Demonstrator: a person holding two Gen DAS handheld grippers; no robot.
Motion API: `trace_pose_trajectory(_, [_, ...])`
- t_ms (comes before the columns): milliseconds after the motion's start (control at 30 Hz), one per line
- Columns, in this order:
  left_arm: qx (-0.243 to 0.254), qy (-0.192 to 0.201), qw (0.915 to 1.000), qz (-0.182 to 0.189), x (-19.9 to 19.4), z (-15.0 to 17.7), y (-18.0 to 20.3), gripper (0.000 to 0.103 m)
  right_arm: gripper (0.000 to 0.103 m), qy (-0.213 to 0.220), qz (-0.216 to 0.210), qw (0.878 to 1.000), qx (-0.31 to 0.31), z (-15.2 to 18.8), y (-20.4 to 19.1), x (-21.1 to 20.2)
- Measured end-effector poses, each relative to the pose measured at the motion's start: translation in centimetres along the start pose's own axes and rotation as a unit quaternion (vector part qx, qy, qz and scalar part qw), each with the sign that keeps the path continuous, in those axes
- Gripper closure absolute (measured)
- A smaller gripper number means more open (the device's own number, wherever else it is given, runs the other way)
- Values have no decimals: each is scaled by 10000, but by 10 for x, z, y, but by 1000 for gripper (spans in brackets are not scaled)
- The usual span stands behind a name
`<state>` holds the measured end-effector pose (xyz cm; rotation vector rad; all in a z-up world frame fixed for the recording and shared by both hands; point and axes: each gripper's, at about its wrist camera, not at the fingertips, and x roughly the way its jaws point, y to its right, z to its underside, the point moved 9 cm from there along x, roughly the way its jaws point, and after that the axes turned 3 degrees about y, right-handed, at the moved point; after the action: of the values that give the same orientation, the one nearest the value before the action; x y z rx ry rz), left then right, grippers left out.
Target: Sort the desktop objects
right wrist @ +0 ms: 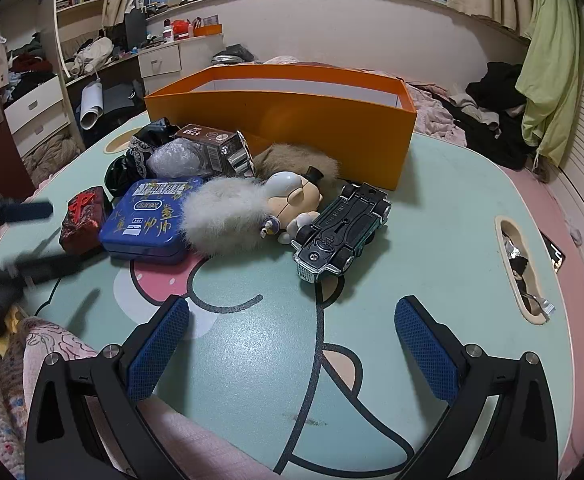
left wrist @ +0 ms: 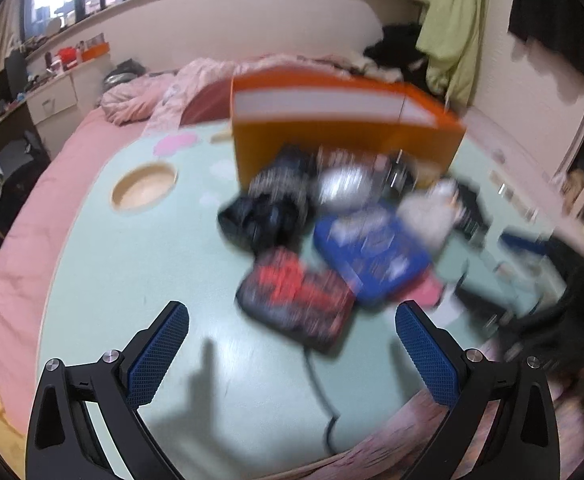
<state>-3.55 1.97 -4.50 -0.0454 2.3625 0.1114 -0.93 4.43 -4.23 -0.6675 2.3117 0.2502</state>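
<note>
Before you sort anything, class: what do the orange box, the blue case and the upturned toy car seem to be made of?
Orange box: probably cardboard, matte; thin straight walls with a white inner face. Blue case: likely painted tin, slightly glossy; rounded corners, a rolled rim and printed lettering. Toy car: looks like die-cast metal or hard plastic; dark moulded underside, shiny chrome-like grille and bumper.

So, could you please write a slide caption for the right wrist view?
Open right tool hovers over a mint table; toy car, blue tin and clutter wait before an orange box.
</note>
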Motion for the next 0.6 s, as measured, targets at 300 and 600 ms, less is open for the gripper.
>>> trace_pose_trajectory(300, [341, 359, 9979, -406, 1, -101, 16, 0, 1, 2, 0, 10000, 2, 0, 0, 0])
trace_pose_trajectory(600, [144, -212, 9986, -466, 63, -123, 28, 0, 1, 3, 3, 10000, 5, 0, -1, 0])
